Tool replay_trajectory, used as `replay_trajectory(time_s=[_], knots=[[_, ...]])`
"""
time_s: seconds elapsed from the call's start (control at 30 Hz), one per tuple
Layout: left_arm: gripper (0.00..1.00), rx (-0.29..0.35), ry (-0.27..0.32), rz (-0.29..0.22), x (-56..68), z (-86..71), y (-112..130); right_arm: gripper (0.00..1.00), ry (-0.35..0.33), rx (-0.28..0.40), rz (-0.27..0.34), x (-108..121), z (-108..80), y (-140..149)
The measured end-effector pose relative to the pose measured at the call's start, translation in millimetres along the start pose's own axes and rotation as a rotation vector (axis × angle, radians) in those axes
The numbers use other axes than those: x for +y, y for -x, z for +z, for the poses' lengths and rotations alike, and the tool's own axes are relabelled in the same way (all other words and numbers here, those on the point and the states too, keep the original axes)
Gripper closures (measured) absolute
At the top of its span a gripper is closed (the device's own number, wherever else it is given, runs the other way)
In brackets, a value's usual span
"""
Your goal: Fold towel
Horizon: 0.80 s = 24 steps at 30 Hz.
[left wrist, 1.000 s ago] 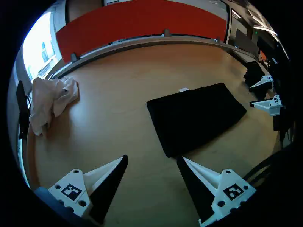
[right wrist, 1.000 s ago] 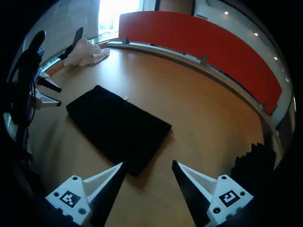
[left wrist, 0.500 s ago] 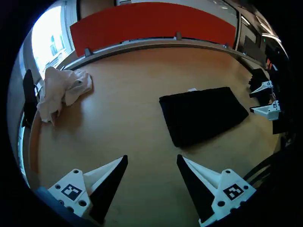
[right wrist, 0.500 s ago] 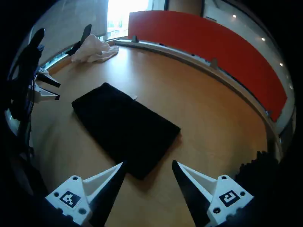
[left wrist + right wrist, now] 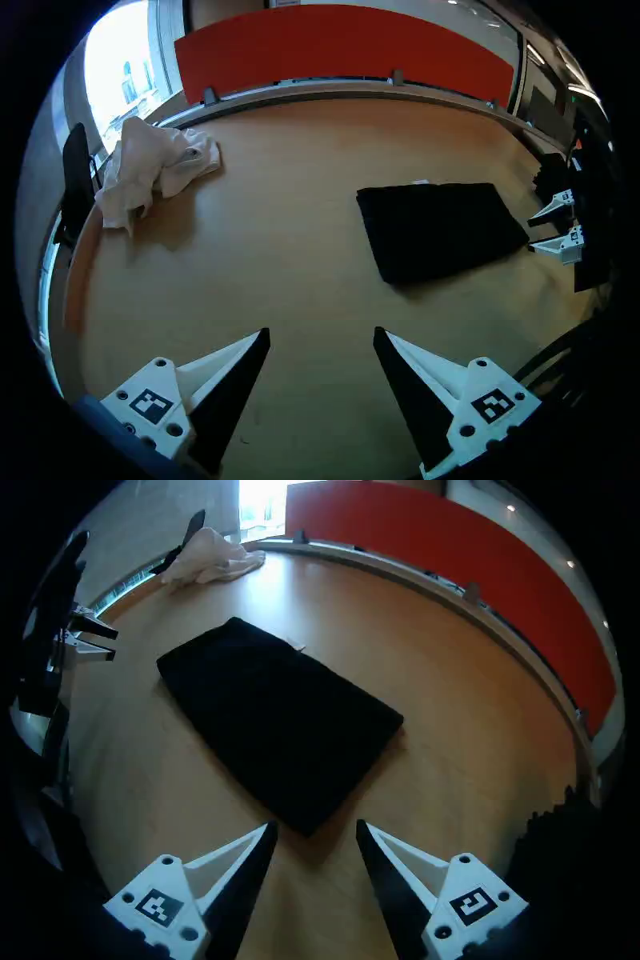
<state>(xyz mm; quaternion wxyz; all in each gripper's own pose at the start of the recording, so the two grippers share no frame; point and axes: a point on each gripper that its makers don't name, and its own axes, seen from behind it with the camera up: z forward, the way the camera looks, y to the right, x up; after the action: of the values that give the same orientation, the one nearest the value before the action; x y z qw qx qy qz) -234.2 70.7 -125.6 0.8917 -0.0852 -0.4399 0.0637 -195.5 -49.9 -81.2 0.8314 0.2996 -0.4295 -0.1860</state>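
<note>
Black towel (image 5: 280, 728) lay folded flat on the table (image 5: 448, 720).
You held the right gripper (image 5: 316, 826) spread by its near corner, likely to pinch; left gripper (image 5: 320, 331) spread, well apart.

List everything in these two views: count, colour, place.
table: one, light brown wood, under everything.
towel: one, black, folded flat on the table.
cloth heap: one, off-white, crumpled at the table's far corner by the window.
divider panel: one, red, upright along the table's far edge.
chair: one, black, beyond the table's edge beside the cloth heap.
left hand-held gripper: one, white with black fingers, open, over bare table.
right hand-held gripper: one, same colours, open, just short of the towel's near corner.
</note>
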Motion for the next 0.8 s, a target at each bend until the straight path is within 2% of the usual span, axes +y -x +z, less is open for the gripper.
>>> replay_trajectory(time_s=[0.17, 0.3, 0.33, 0.43, 0.5, 0.7, 0.8], knots=[[0.04, 0.000, -0.005, -0.015, -0.5, -3.3, 4.3, 0.45, -0.014, -0.006, -0.009, -0.3, 2.0, 3.2], [0.04, 0.000, -0.002, -0.026, 0.9, -4.1, 5.4, 0.46, -0.034, -0.006, -0.007, -3.4, 2.1, 2.3], [0.04, 0.001, -0.002, -0.026, 1.2, -4.3, 5.3, 0.49, -0.041, -0.008, -0.008, -4.5, 2.2, 2.7], [0.04, 0.003, -0.002, -0.028, 1.9, -5.0, 5.2, 0.60, -0.058, -0.017, -0.010, -7.5, 3.1, 4.7], [0.04, 0.004, -0.002, -0.029, 1.9, -5.6, 5.4, 0.71, -0.063, -0.026, -0.009, -8.3, 4.3, 6.6], [0.04, 0.004, -0.003, -0.031, 1.0, -6.8, 6.3, 0.73, -0.067, -0.021, -0.008, -8.5, 3.9, 5.2], [0.04, 0.003, -0.004, -0.031, 0.5, -6.8, 7.5, 0.79, -0.075, -0.018, -0.008, -10.0, 3.1, 4.7]])
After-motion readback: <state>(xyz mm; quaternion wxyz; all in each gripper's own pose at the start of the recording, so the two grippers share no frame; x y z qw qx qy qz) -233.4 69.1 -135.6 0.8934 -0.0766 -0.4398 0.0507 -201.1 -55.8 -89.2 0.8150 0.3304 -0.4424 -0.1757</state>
